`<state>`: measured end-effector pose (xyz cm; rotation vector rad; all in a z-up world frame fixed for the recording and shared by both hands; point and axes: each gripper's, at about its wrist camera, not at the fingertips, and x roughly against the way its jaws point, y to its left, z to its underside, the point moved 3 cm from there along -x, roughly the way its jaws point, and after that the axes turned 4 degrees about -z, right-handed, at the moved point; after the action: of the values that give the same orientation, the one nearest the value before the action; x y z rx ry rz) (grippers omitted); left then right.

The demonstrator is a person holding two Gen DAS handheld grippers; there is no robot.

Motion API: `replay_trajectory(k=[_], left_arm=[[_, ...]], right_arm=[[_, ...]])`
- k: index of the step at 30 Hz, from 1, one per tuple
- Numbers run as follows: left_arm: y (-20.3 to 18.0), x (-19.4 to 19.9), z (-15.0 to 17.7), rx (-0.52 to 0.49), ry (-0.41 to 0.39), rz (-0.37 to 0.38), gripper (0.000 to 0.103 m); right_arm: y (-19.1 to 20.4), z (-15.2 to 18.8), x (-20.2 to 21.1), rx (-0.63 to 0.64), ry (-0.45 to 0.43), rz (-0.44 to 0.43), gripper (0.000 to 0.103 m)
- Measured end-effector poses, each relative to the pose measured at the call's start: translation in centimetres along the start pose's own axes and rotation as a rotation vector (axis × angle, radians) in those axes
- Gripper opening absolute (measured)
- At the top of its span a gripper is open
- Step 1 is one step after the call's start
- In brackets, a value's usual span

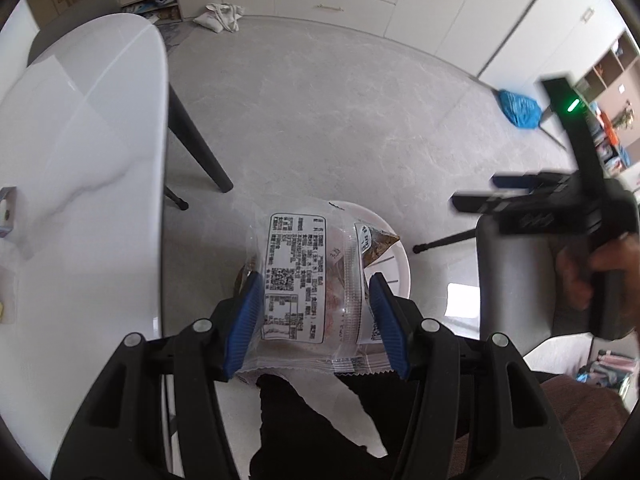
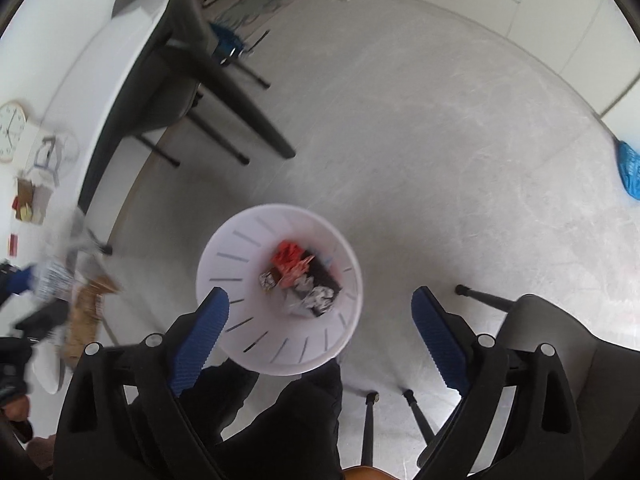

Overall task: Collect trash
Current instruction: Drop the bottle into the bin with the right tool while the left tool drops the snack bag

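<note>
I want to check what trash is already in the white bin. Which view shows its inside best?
The right wrist view: it looks straight down into the white bin, showing red and foil wrappers at the bottom. In the left wrist view, the clear packet in the left gripper hides most of it.

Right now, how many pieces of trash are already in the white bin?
About 3 show: a red wrapper at centre, a dark wrapper right of it, and a crumpled silvery wrapper nearest the camera. They overlap, so more may lie underneath in the bin.
</note>
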<state>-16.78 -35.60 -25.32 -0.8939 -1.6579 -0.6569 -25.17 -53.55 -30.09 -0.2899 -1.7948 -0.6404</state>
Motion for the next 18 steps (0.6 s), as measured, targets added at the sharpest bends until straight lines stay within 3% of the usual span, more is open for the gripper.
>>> replay_trajectory(k=[3, 8, 12, 18], left_arm=[[-1.3, -2.8, -0.1, -0.046, 0.039, -0.008, 0.059], [-2.6, -5.8, 0.0, -0.07, 0.096, 0.003, 0.083], [-2.7, -6.5, 0.3, -0.059, 0.126, 0.004, 0.083], [-2.9, -5.4, 0.4, -0.013, 0.092, -0.002, 0.091]], right_arm=[[-1.4, -0.3, 1.7, -0.018, -0.028, 0.007, 0.093], [-2.8, -0.5, 2.3, -0.028, -0.033, 0.017, 0.093], [-2.9, -0.4, 2.1, -0.028, -0.017, 0.006, 0.093], [-2.3, 0.0, 1.8, -0.01, -0.003, -0.003, 0.093]])
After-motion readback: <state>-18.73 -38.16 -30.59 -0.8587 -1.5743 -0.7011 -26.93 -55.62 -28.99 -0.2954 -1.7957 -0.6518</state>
